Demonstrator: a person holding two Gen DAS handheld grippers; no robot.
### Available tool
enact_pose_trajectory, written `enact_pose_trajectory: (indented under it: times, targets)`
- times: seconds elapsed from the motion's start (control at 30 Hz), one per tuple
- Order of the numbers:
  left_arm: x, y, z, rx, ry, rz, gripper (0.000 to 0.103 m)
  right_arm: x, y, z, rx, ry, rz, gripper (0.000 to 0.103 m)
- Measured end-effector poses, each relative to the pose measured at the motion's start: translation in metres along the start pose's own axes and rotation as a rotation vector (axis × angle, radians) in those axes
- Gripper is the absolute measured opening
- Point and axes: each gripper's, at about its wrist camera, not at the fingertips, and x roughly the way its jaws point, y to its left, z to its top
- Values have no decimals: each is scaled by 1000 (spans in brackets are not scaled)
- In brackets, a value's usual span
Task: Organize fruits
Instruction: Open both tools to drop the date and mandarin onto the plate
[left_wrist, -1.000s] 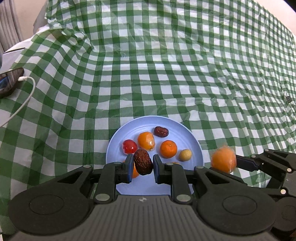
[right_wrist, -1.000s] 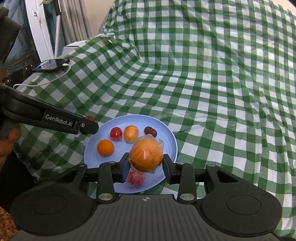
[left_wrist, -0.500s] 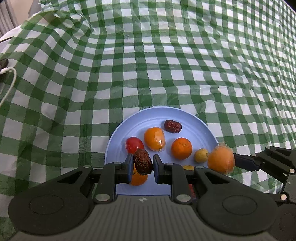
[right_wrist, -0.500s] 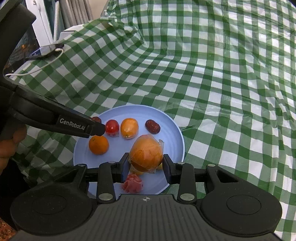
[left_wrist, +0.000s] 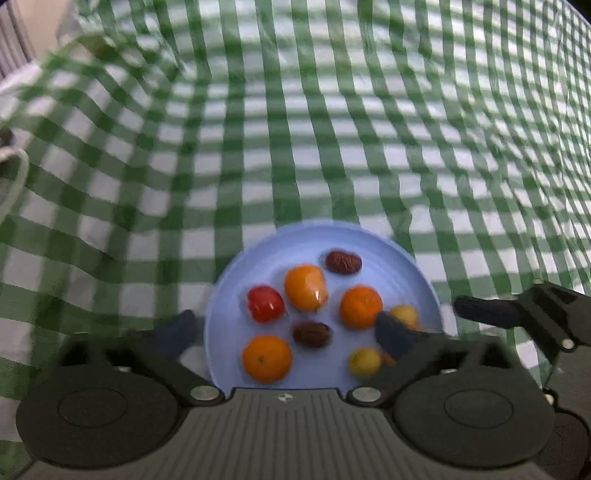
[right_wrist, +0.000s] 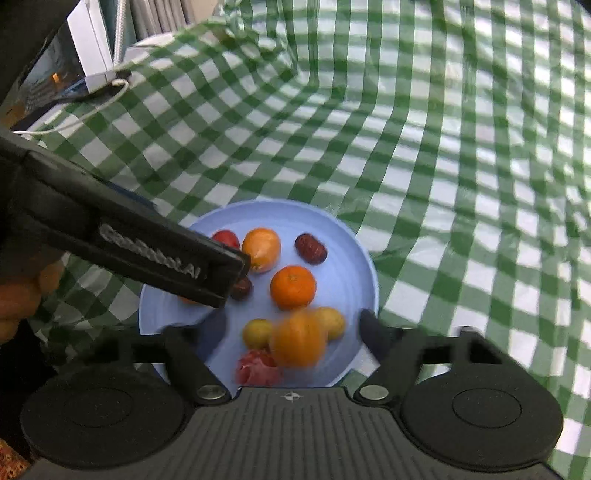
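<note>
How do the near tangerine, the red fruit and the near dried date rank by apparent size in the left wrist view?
1. Near tangerine, largest; it is also nearest the camera, which may flatter it.
2. Red fruit.
3. Near dried date, smallest, though not far behind the red fruit.

The plate (left_wrist: 413, 269) is light blue. The cloth (left_wrist: 295, 147) has green and white squares. The fruits are orange, red, yellow and brown.

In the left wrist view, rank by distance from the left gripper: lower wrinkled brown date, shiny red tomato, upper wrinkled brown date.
From the left gripper, jaws opening, nothing between them:
1. Lower wrinkled brown date, plate centre.
2. Shiny red tomato, left.
3. Upper wrinkled brown date, far side.
</note>
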Motion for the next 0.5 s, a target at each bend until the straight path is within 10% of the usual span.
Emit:
enact_pose_trajectory:
  times: [0.5]
  targets:
    - [-55,-13,-33,-14,31,68,103,-66,4,-21,43,-31,-41,102]
